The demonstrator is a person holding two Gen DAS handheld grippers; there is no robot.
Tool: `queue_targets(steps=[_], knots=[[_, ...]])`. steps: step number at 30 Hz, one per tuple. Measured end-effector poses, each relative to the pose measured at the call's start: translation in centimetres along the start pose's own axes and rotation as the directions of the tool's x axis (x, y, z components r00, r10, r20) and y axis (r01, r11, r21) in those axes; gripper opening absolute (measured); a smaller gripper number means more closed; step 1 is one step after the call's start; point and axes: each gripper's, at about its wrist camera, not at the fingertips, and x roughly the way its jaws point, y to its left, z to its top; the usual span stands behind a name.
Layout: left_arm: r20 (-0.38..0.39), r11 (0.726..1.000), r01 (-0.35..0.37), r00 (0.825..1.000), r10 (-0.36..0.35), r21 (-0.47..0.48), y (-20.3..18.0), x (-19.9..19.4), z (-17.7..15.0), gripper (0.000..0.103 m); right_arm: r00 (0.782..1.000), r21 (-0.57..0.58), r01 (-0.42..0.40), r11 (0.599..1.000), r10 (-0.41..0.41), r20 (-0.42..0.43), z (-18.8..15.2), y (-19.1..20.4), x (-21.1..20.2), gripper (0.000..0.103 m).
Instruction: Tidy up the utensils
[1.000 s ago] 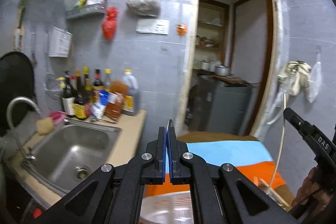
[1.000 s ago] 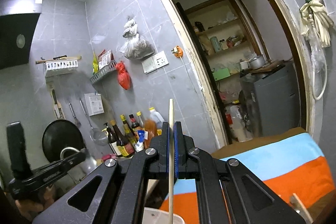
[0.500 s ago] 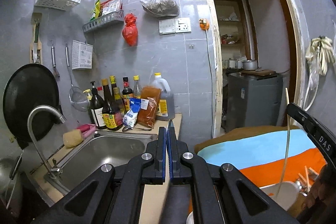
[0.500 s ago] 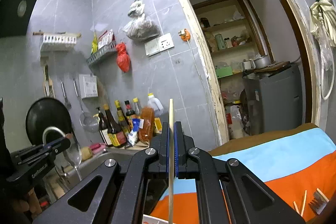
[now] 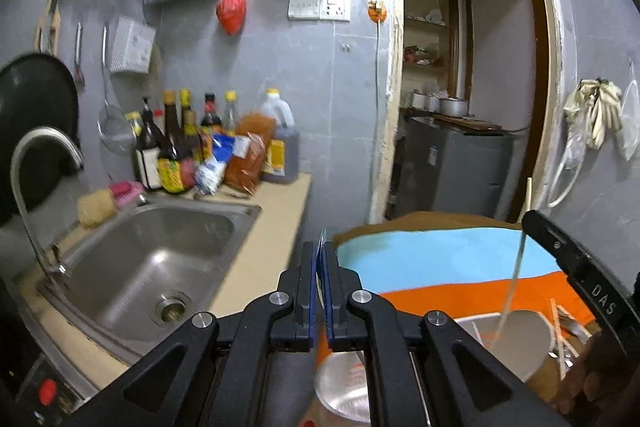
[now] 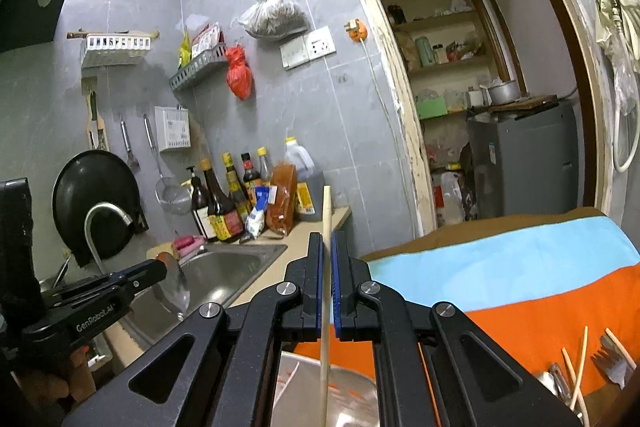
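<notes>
My left gripper (image 5: 320,255) is shut on a metal spoon; only its thin edge (image 5: 322,239) shows between the pads, and its bowl (image 6: 176,287) shows in the right wrist view. My right gripper (image 6: 326,247) is shut on a pale wooden chopstick (image 6: 326,267) held upright, its lower end over a steel container (image 6: 352,395). From the left wrist view the chopstick (image 5: 514,275) dips into a round steel bowl (image 5: 520,339). A second steel bowl (image 5: 344,383) sits under my left gripper. Loose chopsticks (image 6: 580,363) and a fork (image 6: 612,359) lie on the striped cloth.
A steel sink (image 5: 160,259) with a faucet (image 5: 36,163) is at left, sauce bottles (image 5: 180,147) behind it on the beige counter (image 5: 276,235). A blue and orange cloth (image 5: 440,259) covers the table. An open doorway (image 5: 468,107) lies behind.
Both grippers have lowered and tilted down. The steel bowls and loose utensils have come into view, and the chopstick's lower end now reaches into the bowl.
</notes>
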Motion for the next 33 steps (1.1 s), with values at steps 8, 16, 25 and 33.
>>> queue_targets(steps=[8, 16, 25, 33], knots=[[-0.152, 0.962, 0.195, 0.962, -0.226, -0.193, 1.7, 0.9, -0.9, 0.010, 0.998, 0.054, -0.006, 0.999, 0.009, -0.070, 0.7, -1.6, -1.7, 0.040], [-0.120, 0.933, 0.240, 0.953, -0.280, -0.269, 0.8, -0.4, -0.6, 0.038, 0.997, 0.061, 0.039, 0.997, -0.035, -0.064, 2.5, -3.9, -5.3, 0.058], [-0.034, 0.946, 0.286, 0.955, -0.294, -0.152, -5.8, -3.2, 1.4, 0.072, 0.989, 0.008, 0.146, 0.989, -0.146, -0.001, 5.7, -8.0, -11.0, 0.090], [0.071, 0.954, 0.290, 0.956, -0.285, -0.080, -12.9, -5.9, 2.2, 0.099, 0.967, -0.080, 0.253, 0.964, -0.250, 0.040, 8.4, -11.7, -15.7, 0.101]])
